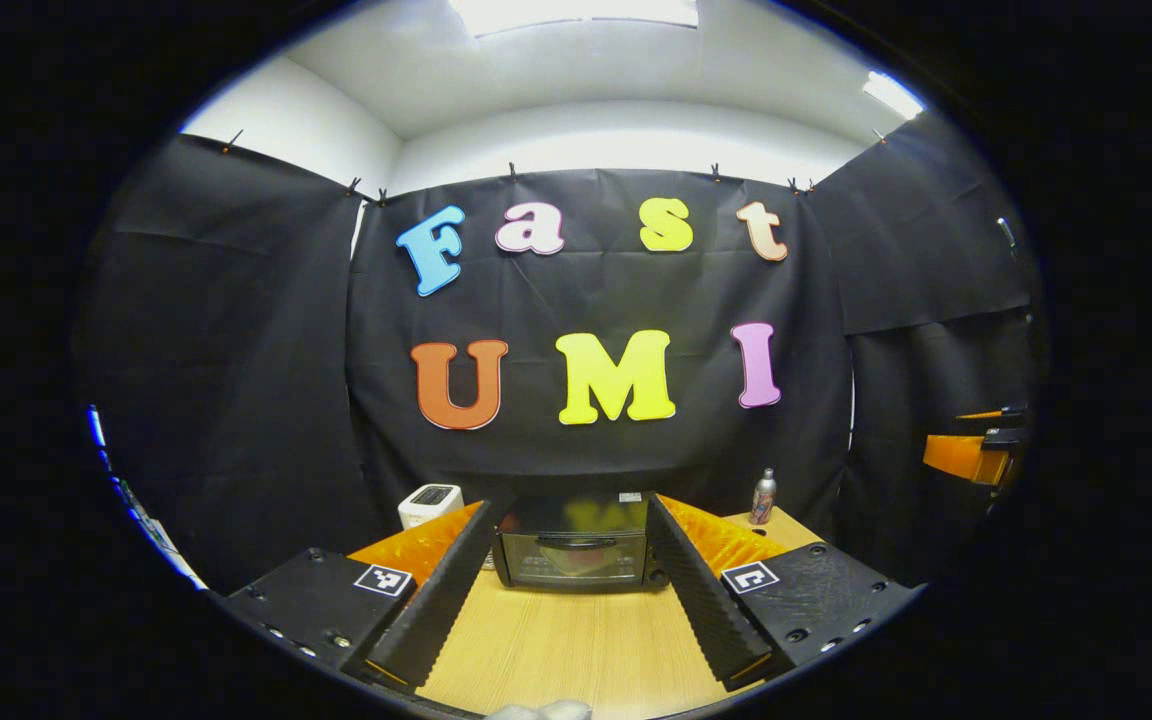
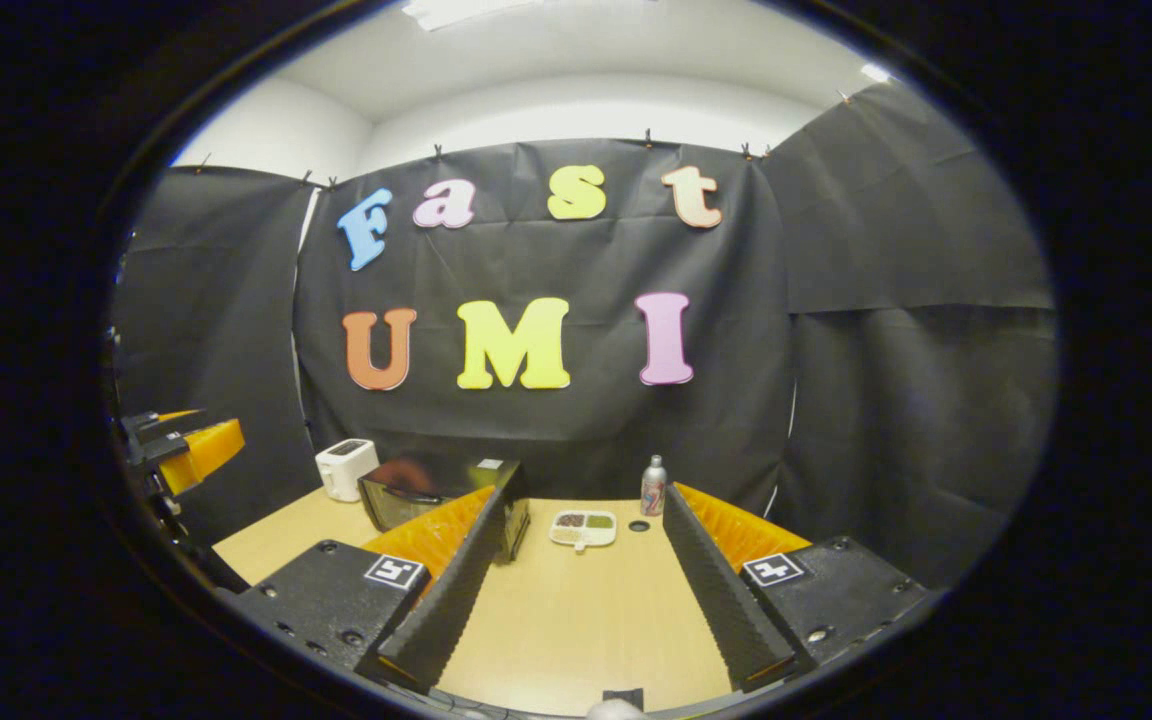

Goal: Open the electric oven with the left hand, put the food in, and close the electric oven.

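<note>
Pale wooden tabletop [image 1: 576, 650] — black glass-door electric oven [image 1: 573, 555] shut at back, white compartment food tray [image 2: 583, 528] beside. Left gripper [image 1: 566, 600] & right gripper [image 2: 576, 600] both spread, empty. Risk: missing oven's thin handle — approach misaligned.

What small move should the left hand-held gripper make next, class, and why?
Probably ease the left hand-held gripper forward toward the door handle of the electric oven. The door looks closed, the open fingers already frame it from a distance, and the food tray waits on the table.
</note>
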`<action>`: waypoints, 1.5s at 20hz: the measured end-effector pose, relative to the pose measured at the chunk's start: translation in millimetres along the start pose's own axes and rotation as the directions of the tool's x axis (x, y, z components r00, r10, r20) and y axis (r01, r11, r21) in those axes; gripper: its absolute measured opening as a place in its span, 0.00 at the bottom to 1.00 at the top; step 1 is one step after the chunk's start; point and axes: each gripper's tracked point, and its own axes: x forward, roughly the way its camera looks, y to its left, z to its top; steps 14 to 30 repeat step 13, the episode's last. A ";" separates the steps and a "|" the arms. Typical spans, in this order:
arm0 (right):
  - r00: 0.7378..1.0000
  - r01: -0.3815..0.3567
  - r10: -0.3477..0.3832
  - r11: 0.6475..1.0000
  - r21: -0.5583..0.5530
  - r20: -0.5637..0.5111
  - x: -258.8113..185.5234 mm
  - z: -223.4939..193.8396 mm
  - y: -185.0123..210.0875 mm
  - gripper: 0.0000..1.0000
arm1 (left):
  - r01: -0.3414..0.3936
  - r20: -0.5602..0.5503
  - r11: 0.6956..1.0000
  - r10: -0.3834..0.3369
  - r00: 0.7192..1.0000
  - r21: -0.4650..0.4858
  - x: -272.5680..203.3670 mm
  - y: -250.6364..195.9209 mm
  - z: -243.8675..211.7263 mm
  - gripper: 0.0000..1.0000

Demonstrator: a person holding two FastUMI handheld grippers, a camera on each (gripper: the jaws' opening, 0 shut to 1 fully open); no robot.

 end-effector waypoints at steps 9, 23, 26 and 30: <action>0.999 0.002 -0.002 1.000 0.027 0.033 -38.8 0.3 -10.6 0.96 | 0.036 0.026 0.999 -0.036 0.999 0.001 -38.3 -17.2 11.1 0.96; 0.999 0.020 -0.021 0.999 0.036 0.030 -44.7 -1.8 -16.4 0.96 | 0.050 0.018 0.999 -0.050 0.999 -0.002 -38.0 -21.4 9.5 0.97; 0.999 0.020 -0.021 0.999 0.036 0.030 -44.7 -1.8 -16.4 0.96 | 0.050 0.018 0.999 -0.050 0.999 -0.002 -38.0 -21.4 9.5 0.97; 0.999 0.020 -0.021 0.999 0.036 0.030 -44.7 -1.8 -16.4 0.96 | 0.050 0.018 0.999 -0.050 0.999 -0.002 -38.0 -21.4 9.5 0.97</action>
